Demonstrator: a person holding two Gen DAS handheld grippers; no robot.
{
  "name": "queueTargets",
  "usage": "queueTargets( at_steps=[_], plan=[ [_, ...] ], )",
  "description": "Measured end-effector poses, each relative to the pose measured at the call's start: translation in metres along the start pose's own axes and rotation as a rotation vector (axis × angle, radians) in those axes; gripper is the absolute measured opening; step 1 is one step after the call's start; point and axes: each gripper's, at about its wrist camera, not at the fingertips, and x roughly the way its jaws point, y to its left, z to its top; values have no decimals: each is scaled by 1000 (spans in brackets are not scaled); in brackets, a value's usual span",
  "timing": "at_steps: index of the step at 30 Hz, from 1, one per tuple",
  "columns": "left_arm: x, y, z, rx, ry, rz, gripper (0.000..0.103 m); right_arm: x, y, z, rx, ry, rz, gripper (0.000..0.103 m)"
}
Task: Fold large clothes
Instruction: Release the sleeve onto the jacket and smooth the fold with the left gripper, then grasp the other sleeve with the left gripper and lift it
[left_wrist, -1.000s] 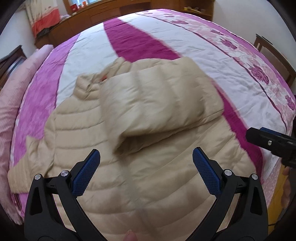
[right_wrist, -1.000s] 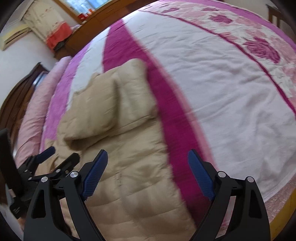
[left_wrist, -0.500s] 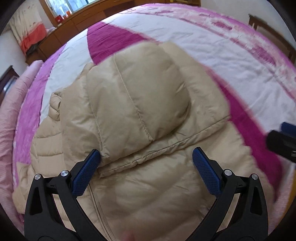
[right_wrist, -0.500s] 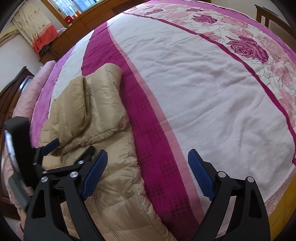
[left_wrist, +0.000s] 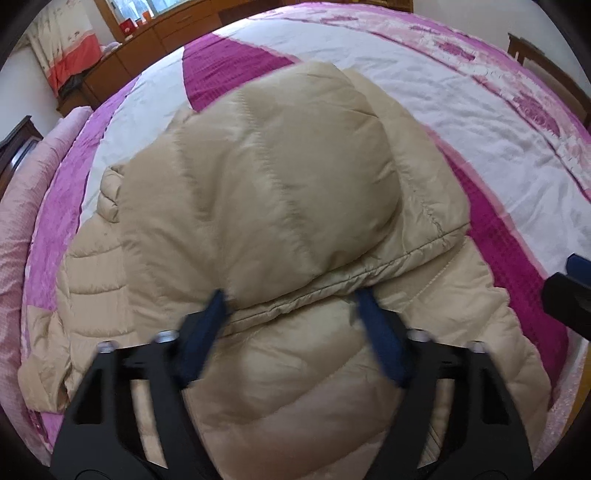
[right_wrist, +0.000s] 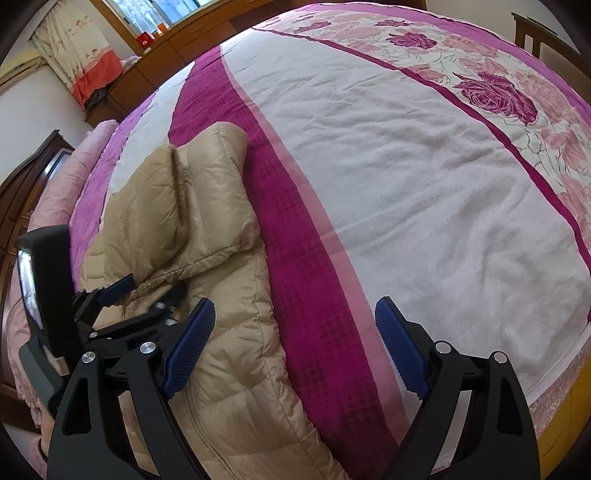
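On the bed (right_wrist: 388, 177), a beige padded jacket (left_wrist: 258, 177) lies across the near left part of the pink, white and magenta bedspread (right_wrist: 303, 258). Its hood or upper section (left_wrist: 288, 155) is folded back over the body, and the hem of that fold runs across the jacket just ahead of the left tongs.

Left tongs (left_wrist: 291, 306): the jaws have just been closing. The 2 blue pads (left_wrist: 216, 314) sit at either side of the folded hem, with a bulge of jacket between them. The pads are blurred, and whether they already press on the cloth cannot be told. In the right wrist view the same tongs (right_wrist: 155, 290) are seen low against the jacket at that fold.

Right tongs (right_wrist: 295, 343): jaws wide apart, nothing between them, hovering over the right edge of the jacket and the magenta stripe beside it.

Beyond the bed: a wooden cabinet (right_wrist: 184, 40) under a window, a curtain (right_wrist: 85, 55) at the left, a dark wooden headboard (right_wrist: 29, 173) and a pink pillow (left_wrist: 33, 173).

No containers are visible.
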Motion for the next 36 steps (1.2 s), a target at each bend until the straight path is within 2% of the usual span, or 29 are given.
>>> queueTargets(
  at_steps=[1, 2, 4, 5, 6, 13, 17, 20, 21, 22, 24, 27, 31, 36],
  plan=[
    [-5, 3, -1, -8, -7, -1, 47, -1, 0, 0, 2, -2, 5, 86],
    [-9, 7, -2, -20, -15, -10, 40, -2, 0, -1, 1, -5, 10, 86],
    [-19, 18, -5, -66, -29, -43, 15, -4, 3, -3, -5, -12, 16, 86],
    [-23, 26, -6, -91, -35, -58, 10, -5, 5, -3, -10, -14, 20, 86],
    [-26, 31, -7, -105, -39, -66, 1, -6, 6, -4, -16, -16, 23, 86],
    [-58, 79, -19, -197, -112, -76, 0, -6, 25, -4, -52, -34, 38, 86],
    [-62, 95, -20, -222, -99, -95, 0, -6, 30, -4, -57, -39, 33, 86],
    [-62, 90, -16, -213, -82, -134, 4, -9, 31, -5, -76, -44, 18, 86],
    [-60, 86, -15, -205, -77, -148, 14, -10, 30, -5, -84, -47, 6, 86],
    [-59, 80, -13, -197, -72, -157, 36, -11, 29, -6, -87, -50, -2, 86],
    [-58, 71, -10, -189, -78, -141, 67, -14, 24, -5, -82, -58, -17, 86],
    [-55, 51, -1, -156, -98, -109, 73, -17, 12, -2, -61, -62, -22, 86],
    [-44, 22, 14, -119, -85, -118, 73, -17, -4, 2, -39, -63, -37, 86],
    [-27, -11, 29, -66, -109, -115, 74, -11, -21, 3, 3, -55, -18, 86]
  ],
)
